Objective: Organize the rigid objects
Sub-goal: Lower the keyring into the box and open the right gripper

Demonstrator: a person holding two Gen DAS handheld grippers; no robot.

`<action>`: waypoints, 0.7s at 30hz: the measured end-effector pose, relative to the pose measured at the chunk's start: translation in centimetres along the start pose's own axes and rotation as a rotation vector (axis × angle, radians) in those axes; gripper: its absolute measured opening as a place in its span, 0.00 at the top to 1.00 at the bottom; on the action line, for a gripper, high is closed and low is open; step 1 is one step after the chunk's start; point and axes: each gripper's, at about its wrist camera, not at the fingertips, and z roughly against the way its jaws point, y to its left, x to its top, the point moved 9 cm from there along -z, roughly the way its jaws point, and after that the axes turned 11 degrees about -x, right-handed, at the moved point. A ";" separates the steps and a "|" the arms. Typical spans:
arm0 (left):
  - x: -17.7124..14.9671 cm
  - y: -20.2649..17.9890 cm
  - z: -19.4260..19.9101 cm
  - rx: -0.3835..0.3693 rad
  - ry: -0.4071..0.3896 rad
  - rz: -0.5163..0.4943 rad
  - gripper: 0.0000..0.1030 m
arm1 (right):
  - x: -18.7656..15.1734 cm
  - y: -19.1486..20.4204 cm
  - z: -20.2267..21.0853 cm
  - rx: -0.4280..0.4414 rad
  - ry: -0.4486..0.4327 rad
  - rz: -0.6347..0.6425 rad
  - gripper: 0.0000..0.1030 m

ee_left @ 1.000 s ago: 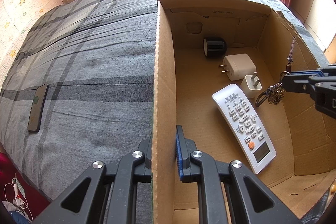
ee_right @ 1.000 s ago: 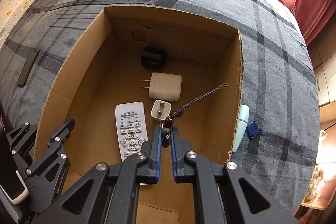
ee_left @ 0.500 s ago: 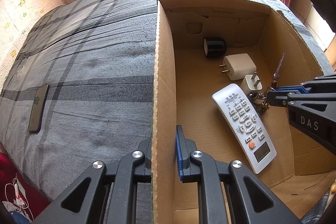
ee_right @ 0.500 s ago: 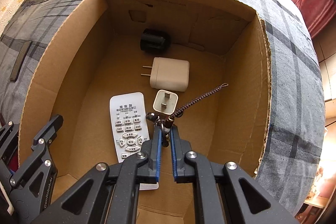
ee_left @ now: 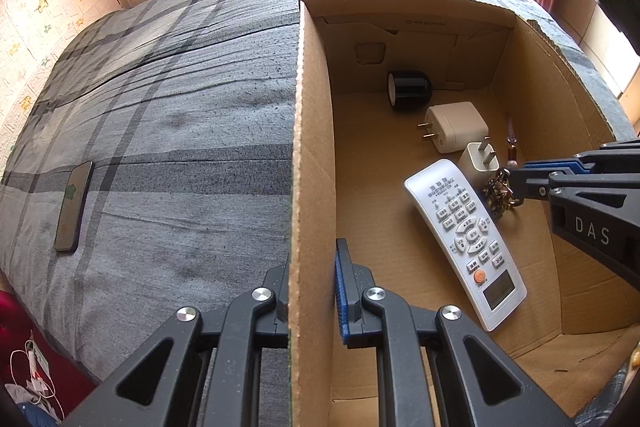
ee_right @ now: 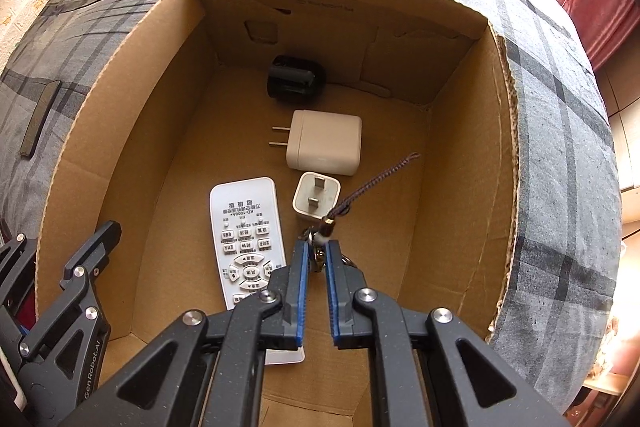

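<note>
Left tool (ee_left: 312, 291) clamped on box (ee_left: 298, 147) wall, steadying it. Right tool (ee_right: 316, 259) pinching keys (ee_right: 318, 259), low over floor beside remote (ee_right: 246, 243), probably for release.

A: Cardboard box (ee_right: 460, 163) sits on the bed (ee_left: 160, 131). Inside, back to front in the right wrist view: round speaker (ee_right: 294, 81) by the far wall, large charger (ee_right: 326, 143) before it, small plug adapter (ee_right: 316, 199) just nearer, touching or nearly.

B: Remote?

A: Remote control (ee_right: 244, 239) lies on the box floor, left of the adapter, running toward the near side. Keychain (ee_right: 320, 255) is just right of the remote, before the adapter, its lanyard (ee_right: 376, 181) stretching off to the right.

B: Outside the box?

A: Phone (ee_left: 74, 201) flat on the bed, well left of the box.
</note>
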 end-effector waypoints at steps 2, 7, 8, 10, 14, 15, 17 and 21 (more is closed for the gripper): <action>0.0 0.0 0.0 -0.001 0.000 0.002 0.85 | 0.1 0.0 0.4 0.006 -0.006 0.001 0.90; 0.0 0.1 0.0 -0.001 0.000 0.001 0.85 | 0.4 -0.2 1.5 0.017 -0.045 -0.013 0.58; 0.0 0.1 0.0 0.000 0.000 0.000 0.85 | 0.4 -0.2 1.6 0.014 -0.047 -0.011 0.57; 0.0 0.1 0.1 -0.001 0.000 0.001 0.85 | 0.4 -0.2 1.9 0.008 -0.052 -0.010 0.55; 0.0 0.1 0.1 0.000 0.001 0.000 0.85 | 0.4 -0.3 2.8 0.006 -0.067 -0.016 0.53; 0.0 0.1 0.0 0.000 0.001 0.000 0.85 | 0.4 -0.3 3.3 0.007 -0.076 -0.016 0.53; 0.0 0.1 0.0 0.001 0.001 0.000 0.85 | 0.5 -0.4 4.3 0.002 -0.096 -0.016 0.52; 0.0 0.1 0.0 0.001 0.001 -0.001 0.85 | 0.6 -1.2 6.2 -0.013 -0.131 -0.031 0.39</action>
